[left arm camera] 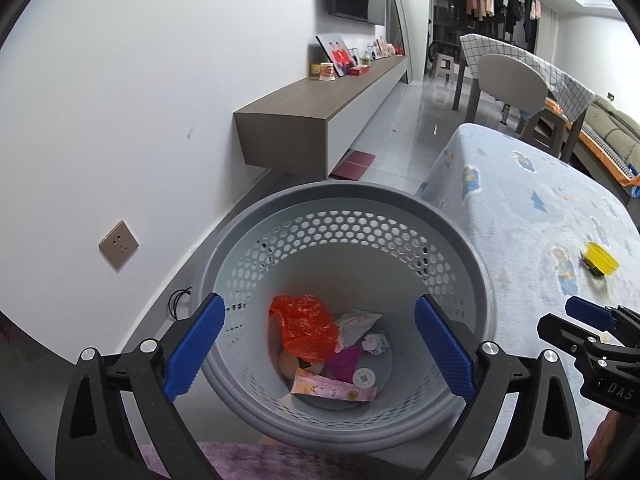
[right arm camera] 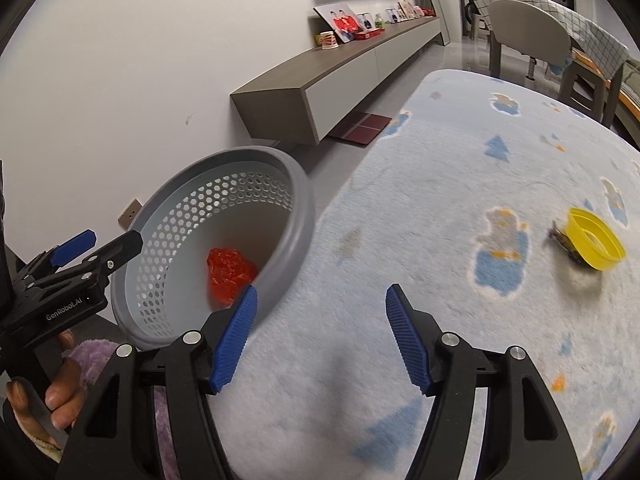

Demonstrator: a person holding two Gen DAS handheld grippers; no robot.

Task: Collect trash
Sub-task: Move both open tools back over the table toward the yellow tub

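Note:
A grey perforated basket [left arm camera: 224, 256] [right arm camera: 298, 216] stands on the floor beside the covered table. Inside it lie a red plastic bag [left arm camera: 306, 326] [right arm camera: 230, 270], a white paper, a crumpled ball, a pink wrapper [left arm camera: 332, 390] and other scraps. My left gripper [left arm camera: 320, 344] hangs over the basket mouth, open wide, with nothing between its blue pads. My right gripper [right arm camera: 322, 338] is open over the fluffy blue cloth [right arm camera: 420, 208], empty. A yellow lid [right arm camera: 594, 240] [left arm camera: 602, 264] with a dark scrap against it lies on the cloth at the right.
A low wall cabinet [left arm camera: 320, 116] with photos and a cup runs along the white wall. A wall socket [left arm camera: 119, 244] sits low on the left. A chair [left arm camera: 512, 80] and checked-cloth table stand behind. Purple fluffy fabric [left arm camera: 248, 460] lies at the near edge.

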